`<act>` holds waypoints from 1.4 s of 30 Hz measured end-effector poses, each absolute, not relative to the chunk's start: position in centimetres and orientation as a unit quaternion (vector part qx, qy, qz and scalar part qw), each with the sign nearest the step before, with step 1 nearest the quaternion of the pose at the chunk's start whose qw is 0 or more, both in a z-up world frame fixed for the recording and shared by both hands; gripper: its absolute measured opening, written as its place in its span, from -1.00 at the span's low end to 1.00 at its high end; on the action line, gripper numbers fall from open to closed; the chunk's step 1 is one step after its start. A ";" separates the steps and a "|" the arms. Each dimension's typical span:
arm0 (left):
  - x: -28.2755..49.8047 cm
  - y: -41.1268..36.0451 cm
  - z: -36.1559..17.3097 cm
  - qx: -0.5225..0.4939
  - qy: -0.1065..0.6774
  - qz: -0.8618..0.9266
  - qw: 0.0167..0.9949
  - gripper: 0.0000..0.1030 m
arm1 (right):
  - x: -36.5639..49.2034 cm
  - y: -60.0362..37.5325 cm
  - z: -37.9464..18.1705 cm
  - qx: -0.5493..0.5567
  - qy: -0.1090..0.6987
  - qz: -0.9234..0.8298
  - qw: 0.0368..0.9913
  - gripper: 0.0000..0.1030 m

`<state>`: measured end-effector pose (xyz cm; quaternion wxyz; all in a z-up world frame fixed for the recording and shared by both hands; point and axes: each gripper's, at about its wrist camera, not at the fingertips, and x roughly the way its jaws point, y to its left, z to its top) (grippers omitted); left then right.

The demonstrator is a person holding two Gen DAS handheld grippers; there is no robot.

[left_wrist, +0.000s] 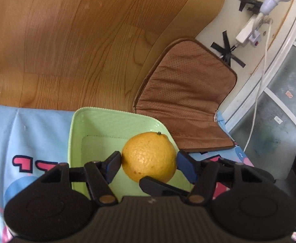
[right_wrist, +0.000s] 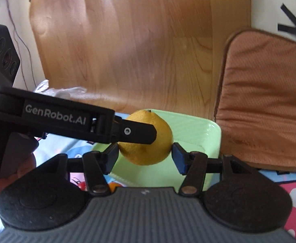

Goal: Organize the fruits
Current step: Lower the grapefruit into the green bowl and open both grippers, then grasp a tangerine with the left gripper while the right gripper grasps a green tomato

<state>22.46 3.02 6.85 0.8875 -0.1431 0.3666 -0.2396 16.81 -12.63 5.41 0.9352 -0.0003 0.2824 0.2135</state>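
Left gripper [left_wrist: 149, 163] clamped on lemon [left_wrist: 149, 157] at lower centre, above green tray [left_wrist: 77, 125]. Right gripper [right_wrist: 146, 155] also pinching a lemon [right_wrist: 148, 139]; left gripper's finger [right_wrist: 135, 131] crosses its front.

In the right wrist view, the left tongs' finger [right_wrist: 135, 133] crossed the orange [right_wrist: 148, 141] and hid a band of it, so where the pads met the peel could not be told there. A red and an orange scrap [right_wrist: 113, 186] showed behind the right tongs' body, too little to name. A hand [right_wrist: 10, 174] was cut by the left edge. The floor [right_wrist: 127, 40] was blurred. In the left view, the tray's [left_wrist: 76, 133] near part lay hidden under the tongs.
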 end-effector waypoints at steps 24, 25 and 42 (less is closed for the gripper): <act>6.6 11.6 5.8 -0.197 0.264 -0.181 0.927 0.34 | 5.3 -15.4 3.1 0.048 0.236 0.233 0.942 -0.45; 5.9 12.1 5.2 -0.206 0.271 -0.174 0.924 0.34 | 4.7 -14.7 2.8 0.041 0.237 0.242 0.940 -0.47; 0.9 16.5 2.4 -0.278 0.291 -0.174 0.899 0.36 | 3.5 -5.8 2.3 -0.080 0.241 0.312 0.916 -0.30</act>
